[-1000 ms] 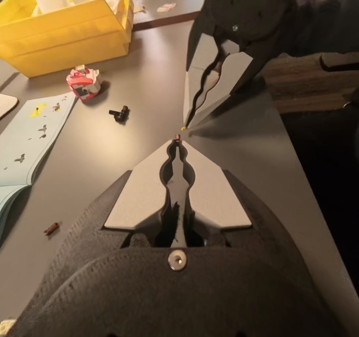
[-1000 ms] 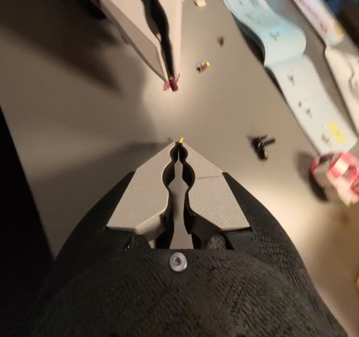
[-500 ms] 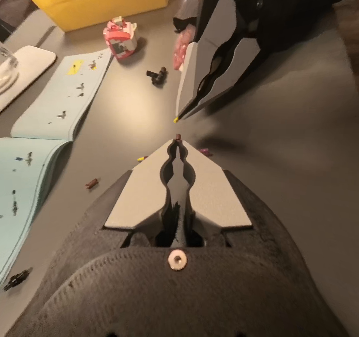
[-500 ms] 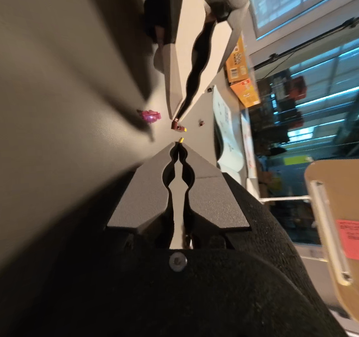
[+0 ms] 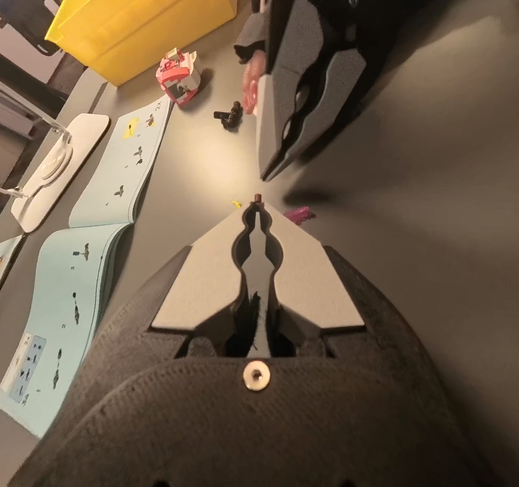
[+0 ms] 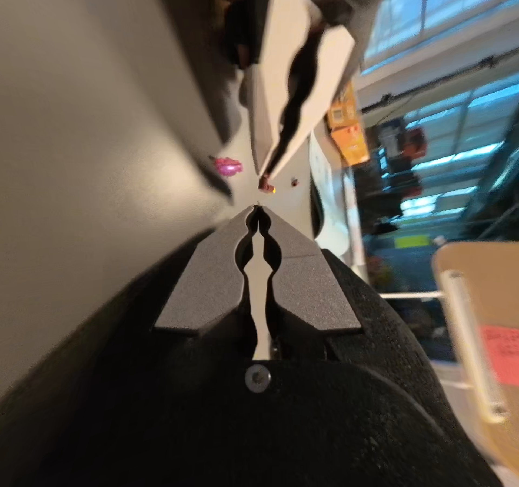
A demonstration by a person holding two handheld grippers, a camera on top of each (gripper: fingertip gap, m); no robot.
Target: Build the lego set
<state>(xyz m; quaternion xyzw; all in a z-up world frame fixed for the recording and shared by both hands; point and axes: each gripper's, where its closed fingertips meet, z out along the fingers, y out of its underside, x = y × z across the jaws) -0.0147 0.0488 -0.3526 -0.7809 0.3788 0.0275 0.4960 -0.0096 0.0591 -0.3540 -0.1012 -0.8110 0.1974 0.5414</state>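
Left tool (image 5: 257, 205) pinches a small brown piece (image 5: 257, 198); right tool (image 6: 257, 206) is closed, tilted sideways.

Yellow bin (image 5: 146, 18), open booklet (image 5: 92, 220), perhaps a pink brick model (image 5: 179, 80).

Black textured hand-held gripper (image 5: 257, 206), 2 grey wavy-edged fingers (image 5: 213, 276), silver screw (image 5: 256, 375)

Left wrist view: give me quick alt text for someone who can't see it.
The left tool is shut on a small brown piece above a grey table, with the right tool shut just beyond it. A yellow bit and a magenta piece lie beside the tips; an open pale-blue booklet lies left.
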